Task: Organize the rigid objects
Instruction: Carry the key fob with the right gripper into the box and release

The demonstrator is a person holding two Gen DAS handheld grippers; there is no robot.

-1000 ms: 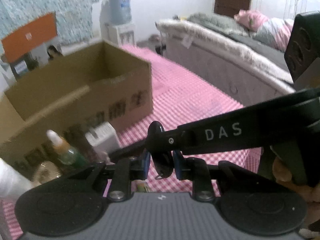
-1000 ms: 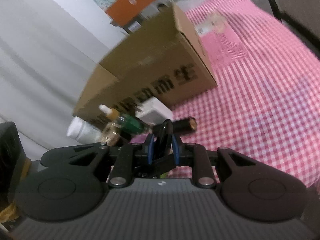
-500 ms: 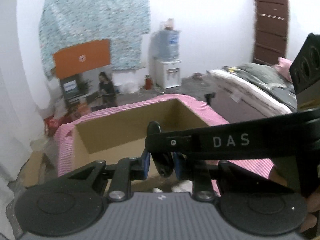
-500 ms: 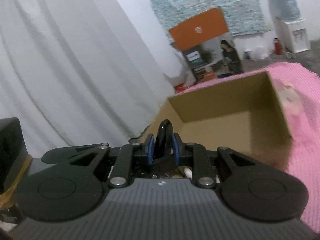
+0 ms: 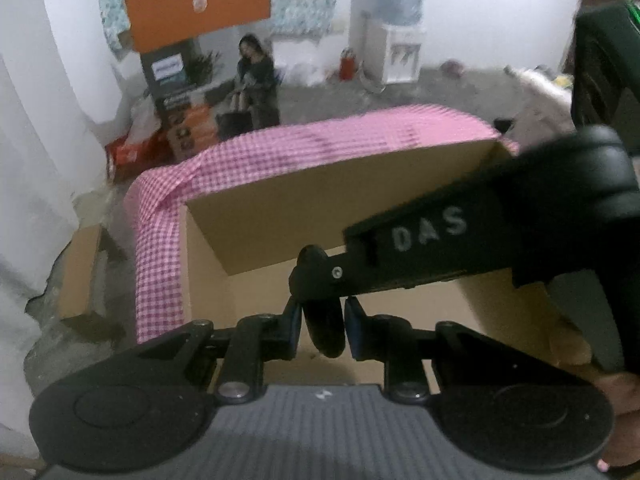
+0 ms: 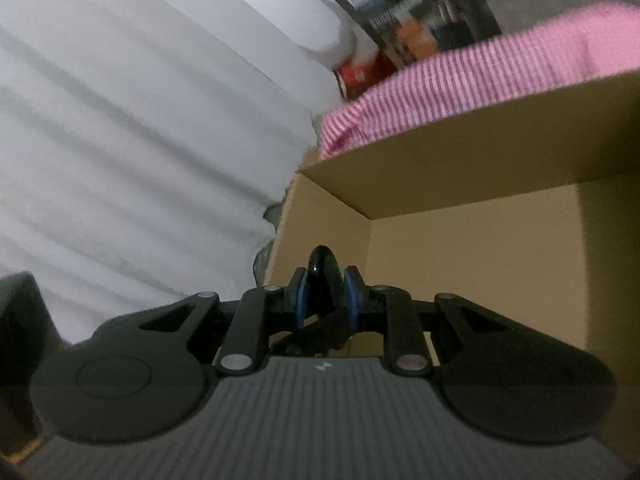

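Observation:
A long black object marked "DAS" (image 5: 424,232) has a ribbed thick end at the right and a rounded end piece at the left. My left gripper (image 5: 322,320) is shut on that rounded end piece, above the inside of an open cardboard box (image 5: 320,208). In the right wrist view my right gripper (image 6: 324,296) is shut on a black rounded piece (image 6: 322,268), with a black bar running under the jaws. It hangs over a corner of the box (image 6: 480,160). The box stands on a pink checked cloth (image 5: 160,260). A hand (image 5: 616,392) shows at the lower right.
A white curtain (image 6: 120,140) hangs left of the table. Beyond the table's far edge are an orange-topped printed carton (image 5: 200,0), clutter on the floor and a water dispenser (image 5: 394,40). A cardboard piece (image 5: 78,268) lies on the floor at the left.
Both grippers carried the black object from beside the box, where bottles stood, up and over its open top. The bottles have left view; the box's inside now lies below.

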